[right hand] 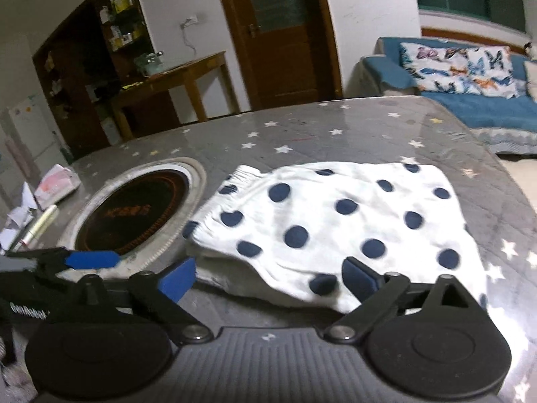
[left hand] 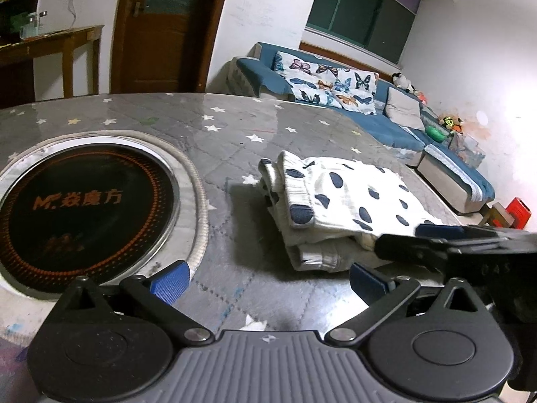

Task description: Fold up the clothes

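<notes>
A folded white garment with dark blue dots [left hand: 342, 201] [right hand: 335, 221] lies on the grey star-patterned table [left hand: 235, 127] [right hand: 335, 134]. My left gripper [left hand: 268, 280] is open just short of the bundle's near left corner, with only table between its blue pads. Over the garment's near edge my right gripper [right hand: 268, 282] stands open, its right pad [right hand: 359, 282] in front of the cloth and neither pad pressing on it. Each gripper also shows in the other's view: the right gripper [left hand: 433, 238] at the bundle's right, the left gripper [right hand: 90, 259] at the left.
A round black induction cooker [left hand: 87, 201] [right hand: 134, 215] is set into the table left of the garment. Crumpled papers [right hand: 57, 181] and a pen [right hand: 40, 225] lie at the table's far left. A blue sofa [left hand: 386, 117], a wooden desk [right hand: 174, 77] and a door stand beyond.
</notes>
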`<action>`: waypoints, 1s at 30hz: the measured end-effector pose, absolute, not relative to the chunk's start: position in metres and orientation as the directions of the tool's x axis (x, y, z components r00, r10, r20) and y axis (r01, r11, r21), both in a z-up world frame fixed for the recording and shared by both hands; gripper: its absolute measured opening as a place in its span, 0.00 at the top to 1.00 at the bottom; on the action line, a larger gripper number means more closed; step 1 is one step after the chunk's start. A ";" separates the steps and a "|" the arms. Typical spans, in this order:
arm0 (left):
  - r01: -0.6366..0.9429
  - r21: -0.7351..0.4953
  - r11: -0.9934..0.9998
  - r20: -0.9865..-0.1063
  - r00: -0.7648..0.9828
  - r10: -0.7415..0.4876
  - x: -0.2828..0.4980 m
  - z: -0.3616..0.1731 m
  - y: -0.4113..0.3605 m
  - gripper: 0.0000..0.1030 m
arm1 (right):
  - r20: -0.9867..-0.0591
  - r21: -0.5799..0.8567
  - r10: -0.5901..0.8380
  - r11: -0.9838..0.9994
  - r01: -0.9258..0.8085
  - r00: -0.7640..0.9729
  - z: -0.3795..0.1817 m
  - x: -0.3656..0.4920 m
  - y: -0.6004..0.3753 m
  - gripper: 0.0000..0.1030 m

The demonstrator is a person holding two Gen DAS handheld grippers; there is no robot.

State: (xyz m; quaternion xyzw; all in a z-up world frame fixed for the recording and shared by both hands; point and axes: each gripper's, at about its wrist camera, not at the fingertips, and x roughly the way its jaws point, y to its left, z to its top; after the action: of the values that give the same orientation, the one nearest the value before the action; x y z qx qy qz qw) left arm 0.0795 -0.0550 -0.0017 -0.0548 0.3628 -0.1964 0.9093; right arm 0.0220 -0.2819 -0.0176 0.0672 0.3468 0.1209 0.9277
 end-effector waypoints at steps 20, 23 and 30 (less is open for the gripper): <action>0.287 -0.228 0.930 -0.603 0.708 -0.367 0.049 0.006 -0.042 0.00 | -0.598 0.093 0.100 0.994 -0.055 0.795 -0.034 -0.025 -0.268 0.00; 0.277 -0.209 0.938 -0.601 0.720 -0.347 0.045 0.006 -0.043 0.00 | -0.593 0.108 0.099 0.993 -0.043 0.799 -0.036 -0.030 -0.268 0.00; 0.278 -0.182 0.943 -0.611 0.720 -0.330 0.038 0.005 -0.049 0.00 | -0.594 0.099 0.052 0.995 0.009 0.803 -0.044 -0.039 -0.267 0.00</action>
State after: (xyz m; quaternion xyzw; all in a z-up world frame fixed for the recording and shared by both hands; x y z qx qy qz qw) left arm 0.0376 -0.0490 0.0047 -0.0387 0.3364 -0.1638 0.9266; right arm -0.0394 -0.2669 -0.0440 0.0485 0.3136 0.0114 0.9482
